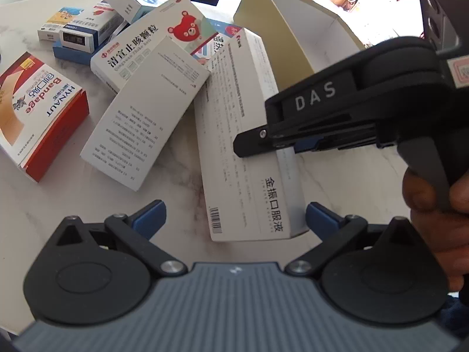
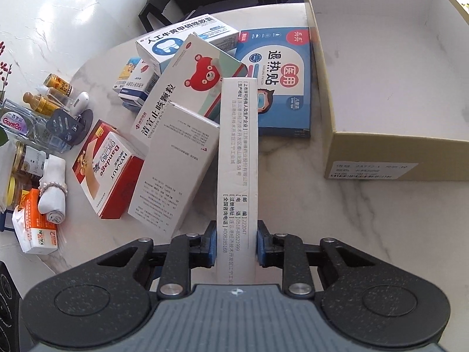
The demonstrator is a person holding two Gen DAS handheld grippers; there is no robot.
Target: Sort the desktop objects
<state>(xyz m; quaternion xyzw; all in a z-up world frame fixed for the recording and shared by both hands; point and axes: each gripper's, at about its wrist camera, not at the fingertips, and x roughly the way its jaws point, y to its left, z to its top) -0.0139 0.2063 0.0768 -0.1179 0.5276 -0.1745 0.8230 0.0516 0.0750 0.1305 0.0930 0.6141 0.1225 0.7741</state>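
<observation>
- Long white carton (image 2: 237, 158): matt printed card.
- Table (image 2: 366, 220): glossy marble-look top.
- Open box (image 2: 381, 146), far right: plain matt cardboard.
- Right gripper (image 2: 236, 246): speckled black plastic, bright metal pivot screws, blue rubbery pads (image 2: 211, 246).

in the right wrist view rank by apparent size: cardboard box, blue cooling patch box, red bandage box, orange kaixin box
1. cardboard box
2. blue cooling patch box
3. red bandage box, though it lies nearer the camera, so the gap is unsure
4. orange kaixin box

"DAS" marks the right gripper (image 1: 249, 146); "HYNAUT Bandage" labels the red box (image 2: 110, 167); "KAIXIN" the orange packet (image 2: 35, 228); "GamEn" a purple-labelled container (image 2: 13, 121).
</observation>
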